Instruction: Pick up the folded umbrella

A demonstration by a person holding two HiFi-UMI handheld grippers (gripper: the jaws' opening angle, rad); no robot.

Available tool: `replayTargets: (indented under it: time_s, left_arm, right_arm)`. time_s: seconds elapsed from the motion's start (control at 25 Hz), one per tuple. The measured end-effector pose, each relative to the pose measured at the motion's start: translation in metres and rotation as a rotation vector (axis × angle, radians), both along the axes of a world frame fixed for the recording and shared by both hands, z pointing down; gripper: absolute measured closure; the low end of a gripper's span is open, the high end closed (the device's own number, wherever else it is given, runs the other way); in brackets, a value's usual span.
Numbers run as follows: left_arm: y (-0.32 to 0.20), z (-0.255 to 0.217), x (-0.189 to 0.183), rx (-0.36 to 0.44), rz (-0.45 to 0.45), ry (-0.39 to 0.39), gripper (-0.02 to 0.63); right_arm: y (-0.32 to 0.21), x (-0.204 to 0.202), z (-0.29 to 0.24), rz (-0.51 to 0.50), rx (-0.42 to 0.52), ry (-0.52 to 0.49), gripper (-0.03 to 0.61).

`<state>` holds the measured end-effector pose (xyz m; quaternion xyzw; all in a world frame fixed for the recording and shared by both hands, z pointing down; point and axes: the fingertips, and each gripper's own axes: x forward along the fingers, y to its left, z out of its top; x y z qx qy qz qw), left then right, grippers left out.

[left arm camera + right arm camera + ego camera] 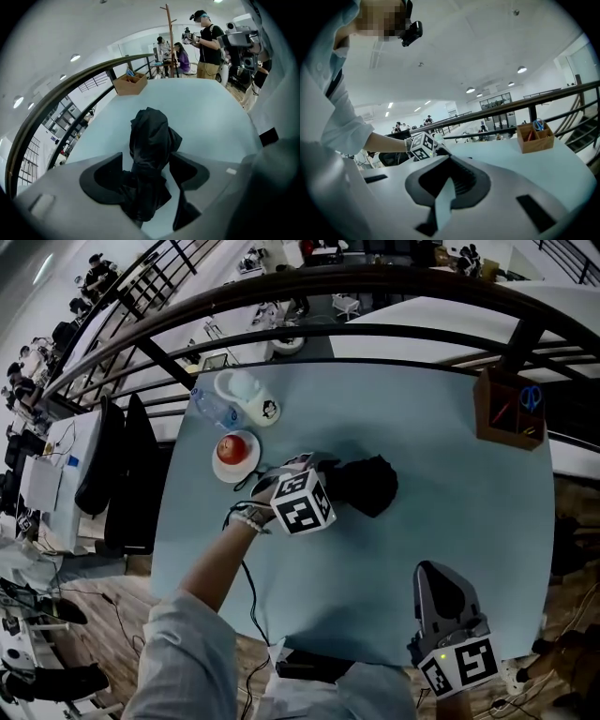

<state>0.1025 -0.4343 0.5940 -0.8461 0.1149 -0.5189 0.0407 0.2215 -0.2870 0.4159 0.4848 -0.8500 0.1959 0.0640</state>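
**Left gripper [325, 474] straddles the umbrella, not yet gripping**

The black folded fabric umbrella [367, 484] lies mid-table on the pale blue table [450, 512], between wide-apart jaws. Pinching only loose cloth could let it slip. The right gripper [441, 592], near right, has its jaws together and empty.

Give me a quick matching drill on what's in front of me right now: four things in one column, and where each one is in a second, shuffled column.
Things:
1. folded umbrella
2. apple
3. wooden box
4. right gripper

Places:
A. on the white plate
B. at the far right corner of the table
C. by the table's near edge, holding nothing
D. between the open jaws of the left gripper

Pairs: 1-D, 2-A, 3-B, 4-C.
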Motion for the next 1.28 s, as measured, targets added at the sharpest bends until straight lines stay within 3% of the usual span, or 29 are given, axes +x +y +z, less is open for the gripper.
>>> replayTargets:
  time_s: [0.28, 0.52, 0.68, 1.04, 1.28]
  left_arm:
    - [-0.005, 0.034, -0.005, -0.082, 0.07, -0.161, 0.316]
    - [-0.002, 0.058, -0.004, -0.18, 0.101, -0.242, 0.316]
    - [-0.007, 0.073, -0.005, -0.161, 0.132, -0.3, 0.314]
    - [-0.006, 0.077, -0.003, -0.26, 0.123, -0.324, 0.304]
    - [-0.006, 0.076, -0.002, -0.193, 0.119, -0.323, 0.305]
  right_arm:
    - [-0.005, 0.007, 0.007, 0.001, -0.03, -0.029, 0.578]
    - [-0.012, 0.011, 0.012, 0.005, -0.043, -0.044, 0.578]
    - [-0.015, 0.015, 0.016, 0.011, -0.05, -0.043, 0.578]
    - [-0.016, 0.01, 0.017, 0.01, -0.057, -0.052, 0.578]
    - [-0.009, -0.001, 0.015, 0.005, -0.054, -0.054, 0.578]
